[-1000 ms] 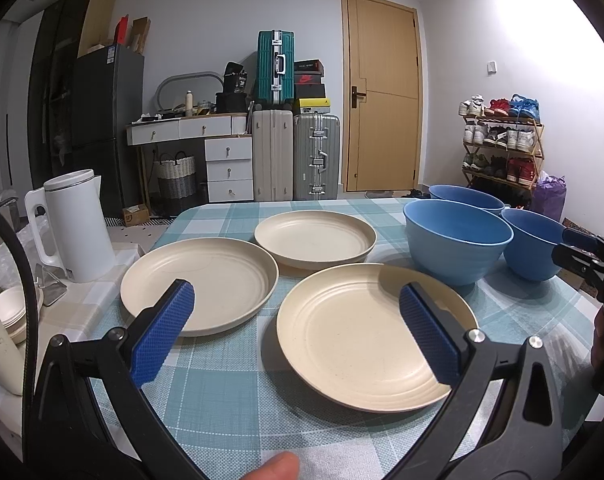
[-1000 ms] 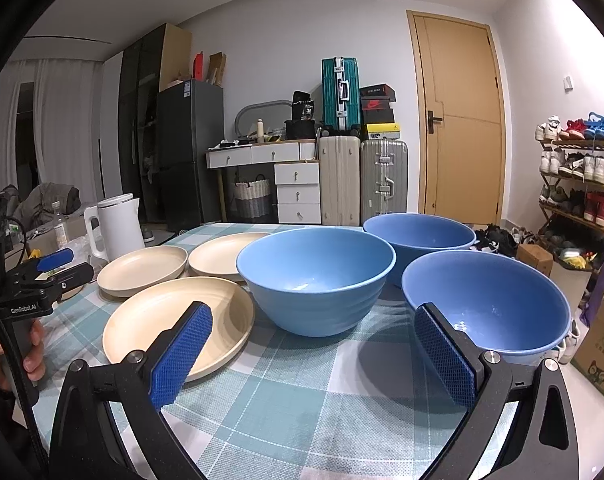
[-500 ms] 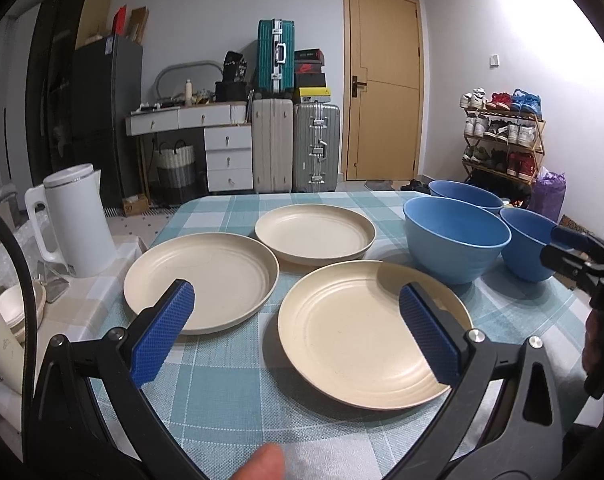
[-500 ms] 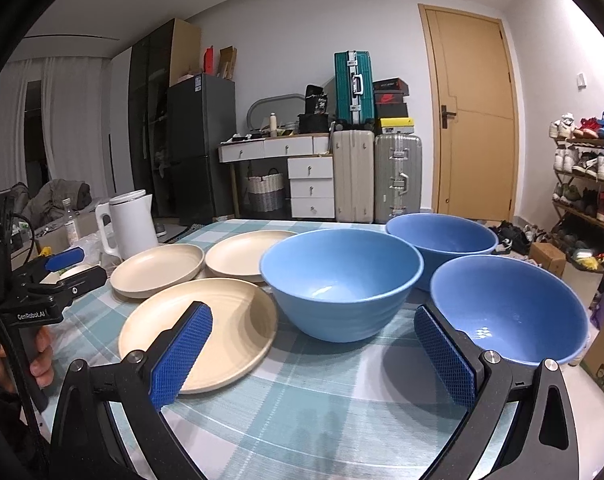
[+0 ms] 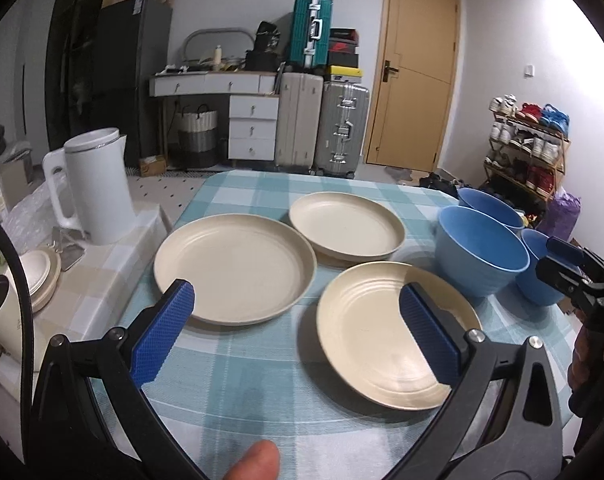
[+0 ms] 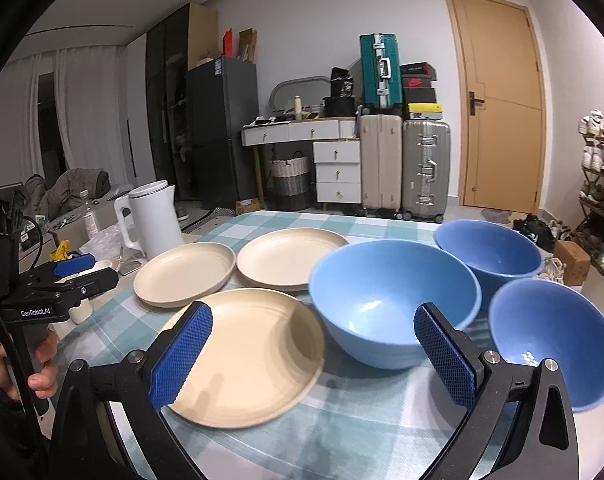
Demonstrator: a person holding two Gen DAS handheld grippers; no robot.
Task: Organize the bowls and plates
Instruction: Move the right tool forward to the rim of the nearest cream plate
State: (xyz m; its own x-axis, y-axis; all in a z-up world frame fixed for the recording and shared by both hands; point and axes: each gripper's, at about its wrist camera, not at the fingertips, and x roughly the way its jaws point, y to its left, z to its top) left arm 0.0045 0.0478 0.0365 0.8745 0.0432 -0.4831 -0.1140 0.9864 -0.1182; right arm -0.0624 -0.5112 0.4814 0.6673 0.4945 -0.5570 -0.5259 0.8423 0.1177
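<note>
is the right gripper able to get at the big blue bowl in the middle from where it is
Probably yes: the right gripper is open and empty, and the middle blue bowl sits just ahead between its fingers, with only bare tablecloth between.

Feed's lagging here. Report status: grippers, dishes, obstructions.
Left gripper open, empty. Right gripper open, empty. Three cream plates and three blue bowls unstacked on the table. Nothing blocking.

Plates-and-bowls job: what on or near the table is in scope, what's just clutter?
In scope:
- three cream plates: near, left, far
- three blue bowls: big middle, far, near right
- left claw and right claw, both open and empty

Clutter:
- white kettle
- suitcases
- shoe rack
</note>
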